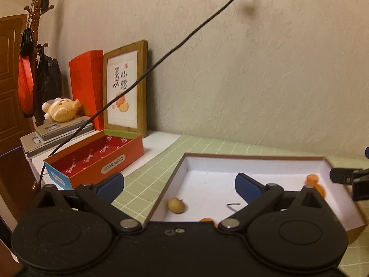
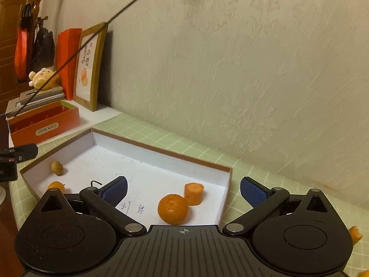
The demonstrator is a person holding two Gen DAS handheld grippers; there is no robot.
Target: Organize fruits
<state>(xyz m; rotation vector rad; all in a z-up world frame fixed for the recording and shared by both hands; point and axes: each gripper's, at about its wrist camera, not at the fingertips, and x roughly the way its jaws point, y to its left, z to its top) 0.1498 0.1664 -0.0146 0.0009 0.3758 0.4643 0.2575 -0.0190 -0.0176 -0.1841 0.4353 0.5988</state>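
Note:
A shallow white box lies on the green checked cloth. In it are a brown lychee, a mandarin, a carrot chunk and a small orange fruit at the near edge. My left gripper is open and empty above the box's near left side. My right gripper is open and empty above the box's right part, the mandarin between its fingers' line of sight.
A red open box, a framed picture, stacked books with a plush bear stand at the left. A black cable hangs across. More orange pieces lie on the cloth at the right. Wall behind.

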